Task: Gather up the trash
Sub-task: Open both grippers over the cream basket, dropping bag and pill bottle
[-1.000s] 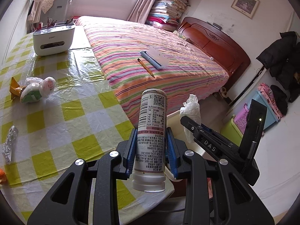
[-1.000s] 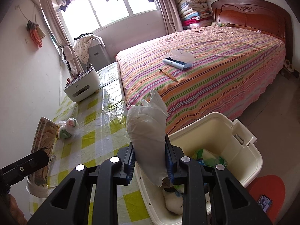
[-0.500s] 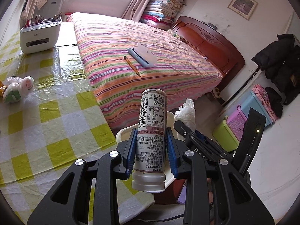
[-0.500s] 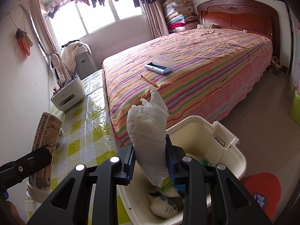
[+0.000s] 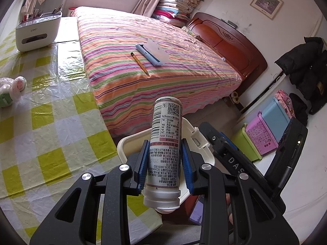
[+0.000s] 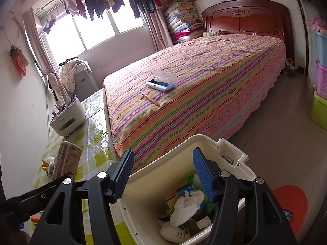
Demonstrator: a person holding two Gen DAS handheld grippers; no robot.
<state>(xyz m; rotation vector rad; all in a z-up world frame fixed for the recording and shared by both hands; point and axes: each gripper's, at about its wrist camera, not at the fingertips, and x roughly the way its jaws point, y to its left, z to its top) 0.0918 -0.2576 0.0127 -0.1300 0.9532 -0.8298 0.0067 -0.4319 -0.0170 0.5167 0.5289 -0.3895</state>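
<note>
While both grippers hang over the cream bin, findings are as follows.
Left gripper (image 5: 165,164): jaws narrow, blue pads pressed on a white can (image 5: 165,143), gripped mid-body; its base points to 12 o'clock, cap end toward the camera.
Right gripper (image 6: 163,175): jaws opening, nothing between them.
Bin (image 6: 206,140): directly below the right jaws, beside the bench (image 5: 51,122); holds white crumpled trash (image 6: 187,206) at 6 o'clock of the jaw gap.
Bench trash: plastic-wrapped scraps (image 5: 12,85) at 9 o'clock in the left view, well apart from the can.
</note>
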